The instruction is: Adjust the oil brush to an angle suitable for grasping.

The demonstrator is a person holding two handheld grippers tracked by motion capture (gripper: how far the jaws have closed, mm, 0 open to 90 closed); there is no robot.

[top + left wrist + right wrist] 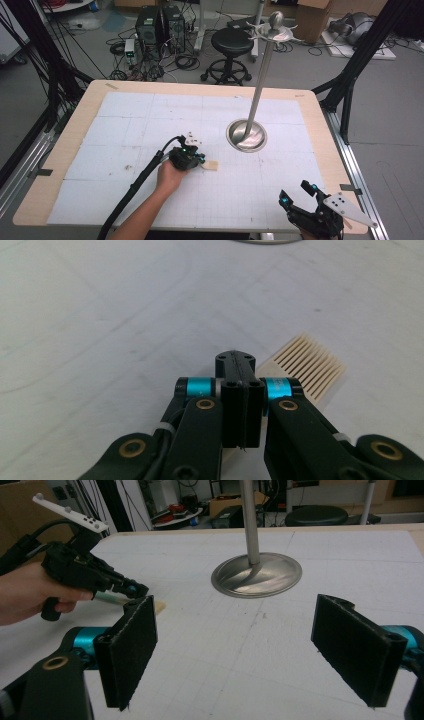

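Item: small pale wooden comb (310,367), light, stiff, brittle-toothed, pinched at its solid spine by my closed left gripper (241,390); right gripper (250,647) open.

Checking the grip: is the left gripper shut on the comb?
Shut on the comb: left gripper jaws meet, with comb teeth sticking out beside them.

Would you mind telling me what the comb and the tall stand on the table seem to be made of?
The comb looks like pale wood or bamboo, matte: cream-tan colour, evenly cut teeth, no shine; plastic cannot be ruled out. The stand looks like polished metal, perhaps steel: its round base and pole are silvery and mirror the surroundings.
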